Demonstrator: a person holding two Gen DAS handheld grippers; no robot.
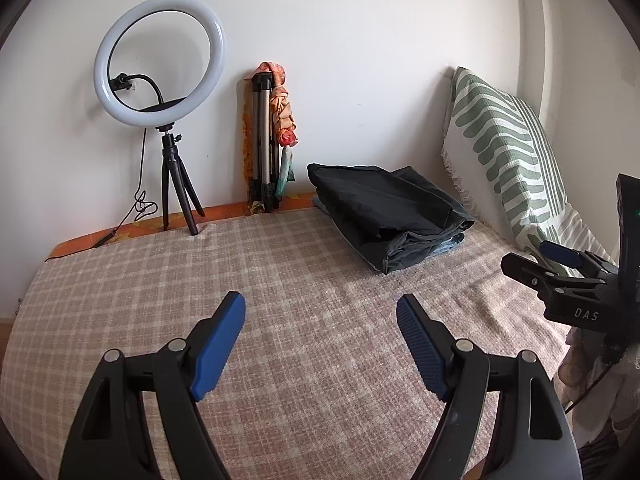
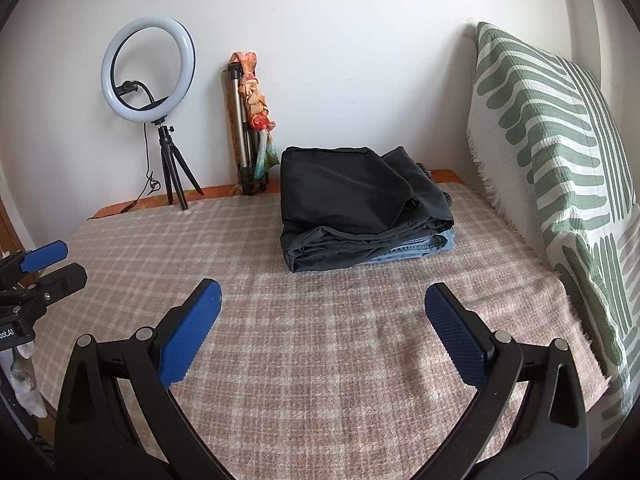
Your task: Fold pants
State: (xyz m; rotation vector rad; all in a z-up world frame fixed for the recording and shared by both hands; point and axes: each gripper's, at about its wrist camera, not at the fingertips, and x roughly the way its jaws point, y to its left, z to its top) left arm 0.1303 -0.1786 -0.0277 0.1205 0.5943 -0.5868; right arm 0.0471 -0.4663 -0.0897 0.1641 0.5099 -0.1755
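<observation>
Pants: our left gripper [image 1: 320, 312] spread wide, holding nothing, above the checked blanket [image 1: 260, 280] | our right gripper [image 2: 322, 304] likewise spread and bare | black pants [image 2: 352, 196] lie folded atop folded jeans [image 2: 424, 246] at the bed's far side, near the green-striped cushion [image 2: 560, 140] | ring light [image 2: 148, 70] and folded tripod [image 2: 240, 128] stand by the wall.

Black fingers [image 1: 224, 344] with blue textured pads [image 2: 456, 332], silver pivot screws.

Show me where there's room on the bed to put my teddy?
Bare checked blanket lies between the open grippers and the folded black pants. More lies left, before the ring light. It's crowded by the wall and pillow.
</observation>
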